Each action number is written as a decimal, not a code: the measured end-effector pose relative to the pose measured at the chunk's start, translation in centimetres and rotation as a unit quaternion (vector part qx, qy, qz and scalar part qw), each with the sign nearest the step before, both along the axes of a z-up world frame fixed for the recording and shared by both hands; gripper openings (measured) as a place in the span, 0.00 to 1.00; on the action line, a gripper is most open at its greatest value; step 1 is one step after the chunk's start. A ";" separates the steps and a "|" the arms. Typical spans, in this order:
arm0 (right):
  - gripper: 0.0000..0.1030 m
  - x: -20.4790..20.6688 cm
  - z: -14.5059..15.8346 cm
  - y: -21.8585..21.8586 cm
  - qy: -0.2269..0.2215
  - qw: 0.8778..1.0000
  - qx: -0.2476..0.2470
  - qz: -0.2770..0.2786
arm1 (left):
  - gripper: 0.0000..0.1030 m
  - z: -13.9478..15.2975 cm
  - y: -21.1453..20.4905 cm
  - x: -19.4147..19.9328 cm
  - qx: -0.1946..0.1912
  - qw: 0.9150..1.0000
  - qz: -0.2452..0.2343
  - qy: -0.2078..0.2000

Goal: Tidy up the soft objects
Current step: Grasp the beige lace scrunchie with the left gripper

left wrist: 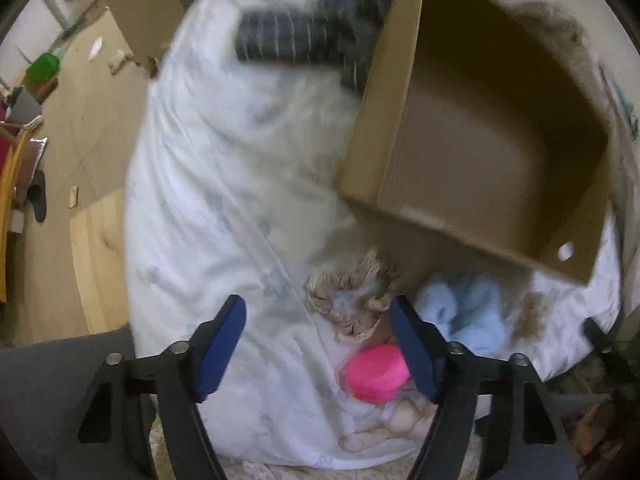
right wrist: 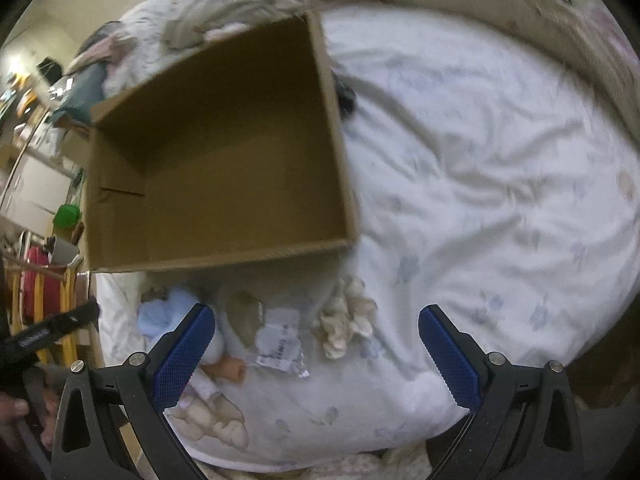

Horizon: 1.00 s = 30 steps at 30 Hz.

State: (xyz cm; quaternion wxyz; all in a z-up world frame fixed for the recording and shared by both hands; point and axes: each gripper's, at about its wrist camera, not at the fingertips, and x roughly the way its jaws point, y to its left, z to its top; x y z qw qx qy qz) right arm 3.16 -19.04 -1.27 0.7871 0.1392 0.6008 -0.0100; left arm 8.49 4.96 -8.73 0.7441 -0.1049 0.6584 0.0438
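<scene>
An empty cardboard box point(left wrist: 492, 128) stands on a bed with a white sheet point(left wrist: 224, 184); it also shows in the right wrist view point(right wrist: 216, 152). In front of it lie a beige ruffled scrunchie point(left wrist: 352, 296), a light blue fluffy cloth point(left wrist: 464, 308) and a pink round object point(left wrist: 376, 372). My left gripper point(left wrist: 318, 344) is open above the sheet, just before the scrunchie. My right gripper point(right wrist: 316, 348) is open above a cream ruffled piece point(right wrist: 348, 320), a blue cloth point(right wrist: 160, 316) and a crinkled wrapper point(right wrist: 280, 344).
A dark striped garment point(left wrist: 304, 36) lies beyond the box. A soft doll point(right wrist: 212, 412) lies at the bed's near edge. Floor, a wooden board point(left wrist: 96, 260) and a green container point(left wrist: 42, 68) are at the left. Rumpled bedding point(right wrist: 224, 4) is piled behind the box.
</scene>
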 end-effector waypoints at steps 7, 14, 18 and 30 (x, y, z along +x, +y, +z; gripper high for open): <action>1.00 0.7 -0.2 0.4 -0.002 1.000 -0.024 0.014 | 0.63 -2.5 -3.1 0.5 0.025 0.995 -0.090 0.015; 1.00 1.2 -0.8 1.5 0.005 0.999 -0.021 0.036 | 0.50 -4.0 -5.9 0.6 0.029 0.989 -0.145 0.023; 1.00 1.4 -0.8 2.2 0.003 0.998 -0.031 0.049 | 0.38 -5.0 -6.1 0.8 0.046 0.987 -0.150 0.027; 1.00 1.1 -0.9 0.1 0.011 1.000 -0.020 0.011 | 0.12 -2.7 -2.5 -0.5 0.001 0.998 -0.066 0.006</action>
